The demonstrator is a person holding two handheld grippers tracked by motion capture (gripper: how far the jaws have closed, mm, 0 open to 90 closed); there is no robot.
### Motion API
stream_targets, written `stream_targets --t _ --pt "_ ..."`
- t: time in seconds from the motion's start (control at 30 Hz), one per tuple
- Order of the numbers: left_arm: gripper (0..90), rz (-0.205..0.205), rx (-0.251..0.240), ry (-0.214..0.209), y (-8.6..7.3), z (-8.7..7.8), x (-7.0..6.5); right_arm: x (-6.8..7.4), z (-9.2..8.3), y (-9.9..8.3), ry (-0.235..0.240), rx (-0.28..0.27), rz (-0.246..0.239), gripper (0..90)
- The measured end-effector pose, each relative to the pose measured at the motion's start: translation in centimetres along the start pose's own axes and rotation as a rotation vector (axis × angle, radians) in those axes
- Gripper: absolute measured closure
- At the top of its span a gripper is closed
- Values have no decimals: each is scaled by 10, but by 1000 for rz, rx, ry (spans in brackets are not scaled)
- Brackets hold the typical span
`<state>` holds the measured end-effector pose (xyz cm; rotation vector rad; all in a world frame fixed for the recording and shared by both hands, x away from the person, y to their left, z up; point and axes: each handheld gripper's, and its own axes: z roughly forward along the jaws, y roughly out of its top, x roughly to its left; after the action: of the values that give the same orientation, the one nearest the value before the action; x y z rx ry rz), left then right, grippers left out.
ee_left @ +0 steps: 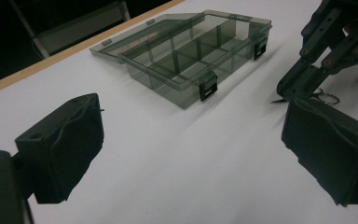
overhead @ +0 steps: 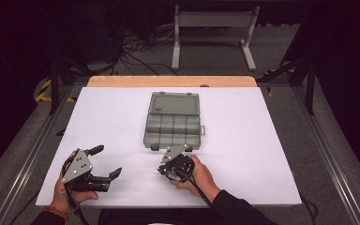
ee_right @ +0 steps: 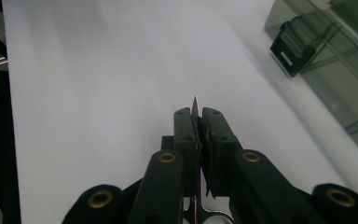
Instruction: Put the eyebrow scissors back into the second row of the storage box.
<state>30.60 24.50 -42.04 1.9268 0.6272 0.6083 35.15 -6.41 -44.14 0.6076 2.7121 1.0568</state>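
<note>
A smoky clear compartment box [overhead: 173, 126] lies open at the middle of the white tabletop [overhead: 262, 140], its lid folded back flat toward the far wooden edge, two black latches on its near wall. The left gripper [overhead: 108, 161] rests at the near left, well apart from the box, its fingers [ee_left: 63, 144] spread wide with nothing between them. The right gripper [overhead: 161, 168] sits just in front of the box, fingers [ee_right: 186, 135] pressed together on a thin metal piece [ee_right: 195, 103] whose sharp tip pokes out beyond them; a small metal ring [ee_left: 327, 98] hangs beneath.

white table [overhead: 243, 154], smoky grey box [overhead: 173, 119]
</note>
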Motion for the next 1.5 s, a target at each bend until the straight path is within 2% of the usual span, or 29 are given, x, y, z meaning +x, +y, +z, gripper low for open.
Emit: stream_targets --t 0.17,0.8,1.23,1.5 --pt "64 1 0 1 0 -1 0 -4 -14 0 2 -26 -4 858" --pt "62 -2 -5 -2 0 -1 1 -17 -62 -9 -44 -101 -25 858" --pt "58 -4 -5 -5 0 0 1 -34 -96 -11 -112 -181 -1 858" --pt "57 -10 -7 -12 -1 0 1 -44 -109 -12 -147 -220 15 858"
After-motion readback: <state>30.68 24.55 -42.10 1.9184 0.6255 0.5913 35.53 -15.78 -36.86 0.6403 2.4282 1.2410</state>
